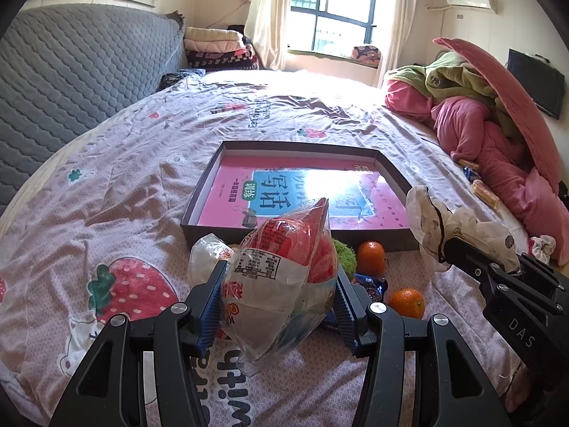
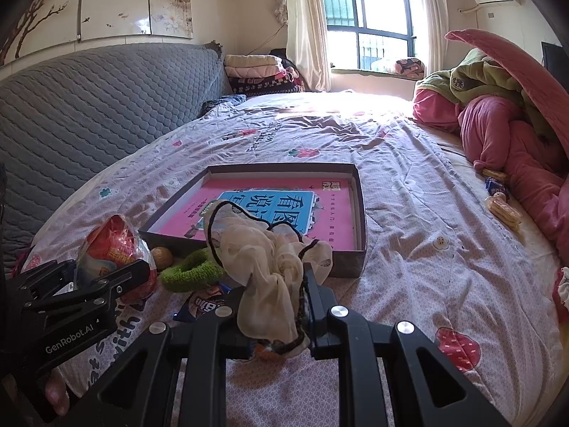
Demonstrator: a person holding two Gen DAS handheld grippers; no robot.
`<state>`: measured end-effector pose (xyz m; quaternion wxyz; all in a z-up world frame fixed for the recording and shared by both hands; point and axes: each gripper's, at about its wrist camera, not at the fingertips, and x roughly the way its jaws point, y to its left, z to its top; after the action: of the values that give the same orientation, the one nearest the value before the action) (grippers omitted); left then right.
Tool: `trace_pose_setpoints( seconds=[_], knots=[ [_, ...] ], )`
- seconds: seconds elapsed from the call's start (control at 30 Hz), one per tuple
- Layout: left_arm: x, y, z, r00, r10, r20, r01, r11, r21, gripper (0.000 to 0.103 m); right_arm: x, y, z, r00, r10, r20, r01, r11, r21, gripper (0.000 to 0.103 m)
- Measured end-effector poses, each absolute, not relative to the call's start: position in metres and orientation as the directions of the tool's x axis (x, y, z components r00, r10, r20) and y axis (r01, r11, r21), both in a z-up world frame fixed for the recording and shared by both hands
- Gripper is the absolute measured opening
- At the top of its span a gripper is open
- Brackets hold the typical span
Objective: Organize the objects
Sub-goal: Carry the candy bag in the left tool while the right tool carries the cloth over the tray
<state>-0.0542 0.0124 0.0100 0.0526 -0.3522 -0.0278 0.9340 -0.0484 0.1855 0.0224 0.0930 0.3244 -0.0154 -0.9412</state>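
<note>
I see open bedsheet (image 2: 426,249) right of the shallow box (image 2: 359,213), an easy pass. Near its front wall it's cluttered: green scrunchie (image 2: 188,270), oranges (image 1: 371,258), snack packet (image 2: 204,304). Pink bedding pile (image 2: 515,149) blocks the far right.

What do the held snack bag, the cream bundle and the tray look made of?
Snack bag: clear glossy plastic film; it glints and creases. Cream bundle: thin soft fabric, probably a sheer scarf; limp folds, dark edging. Tray: apparently matte dark cardboard with thin straight walls.
</note>
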Motion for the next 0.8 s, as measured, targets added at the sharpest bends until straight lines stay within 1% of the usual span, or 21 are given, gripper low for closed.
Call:
trace_pose_setpoints(
  seconds=[0.17,0.3,0.8],
  knots=[
    [-0.061,0.012,0.012,-0.763,0.080,-0.642,-0.066,-0.997,-0.045,0.056,-0.053,0.185,0.024,-0.775,-0.180,-0.605,0.152,-0.984,0.097,0.020],
    [-0.065,0.010,0.015,-0.773,0.080,-0.630,-0.073,-0.997,-0.036,0.056,-0.058,0.185,0.027,-0.782,-0.165,-0.601,0.136,-0.986,0.093,0.020],
    [-0.089,-0.011,0.025,-0.778,0.139,-0.612,-0.087,-0.990,-0.114,0.056,-0.077,0.184,0.037,-0.800,-0.112,-0.590,0.079,-0.994,0.081,0.021]
  ],
)
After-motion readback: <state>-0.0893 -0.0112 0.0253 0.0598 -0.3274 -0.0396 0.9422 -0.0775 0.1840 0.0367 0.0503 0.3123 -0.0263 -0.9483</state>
